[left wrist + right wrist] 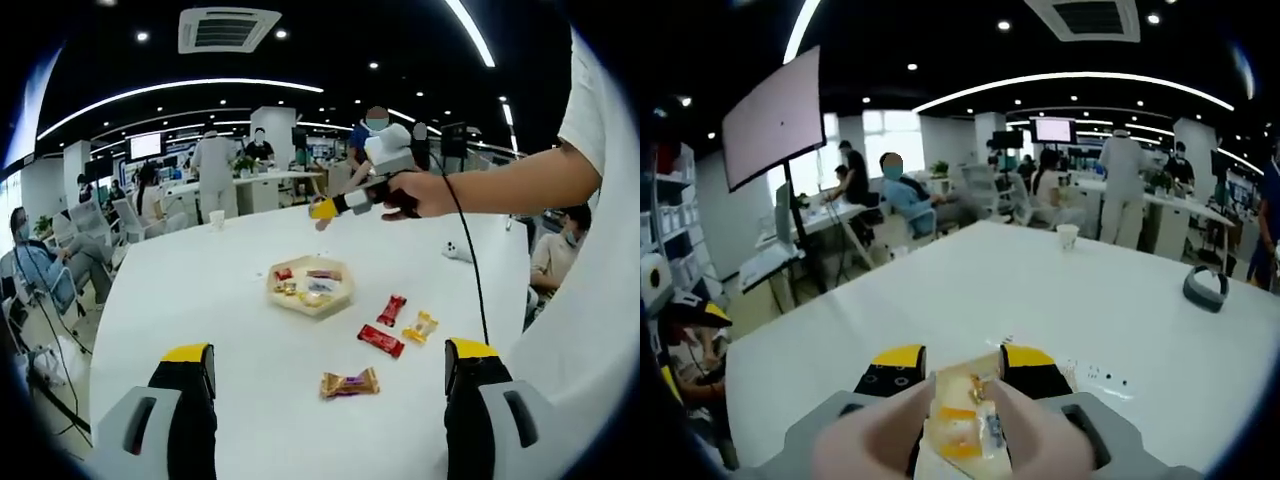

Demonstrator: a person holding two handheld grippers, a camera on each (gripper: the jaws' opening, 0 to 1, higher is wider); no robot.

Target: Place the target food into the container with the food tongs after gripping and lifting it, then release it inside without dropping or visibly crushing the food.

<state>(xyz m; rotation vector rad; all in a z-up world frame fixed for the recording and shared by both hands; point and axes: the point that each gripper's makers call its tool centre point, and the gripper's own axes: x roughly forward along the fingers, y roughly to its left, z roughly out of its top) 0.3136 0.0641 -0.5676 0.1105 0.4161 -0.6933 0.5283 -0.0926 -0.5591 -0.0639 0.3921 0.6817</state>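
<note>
**Right jaws clamped on a wrapped snack above the table**

In the right gripper view: right gripper (962,372), yellow-tipped jaws closed on a yellow-and-orange wrapped snack (965,415), held over the white table (970,290). Beyond it, a paper cup (1068,237) near the far edge and a grey headset-like object (1206,288) at right.

In the left gripper view: left gripper (330,375) with jaws wide apart, nothing between them, low over the same table. Ahead, a hexagonal wooden container (312,285) already holding several wrapped sweets. Loose on the table beside it: 2 red-wrapped bars (391,310) (381,341), touching or nearly so, a yellow-wrapped candy (421,326) just right of them, and a gold-and-brown wrapped bar (349,383) nearest the jaws. Right gripper seen here too, gripped by a hand (425,193), raised above the table beyond the container. Open office behind, with people seated and standing at desks.
</note>
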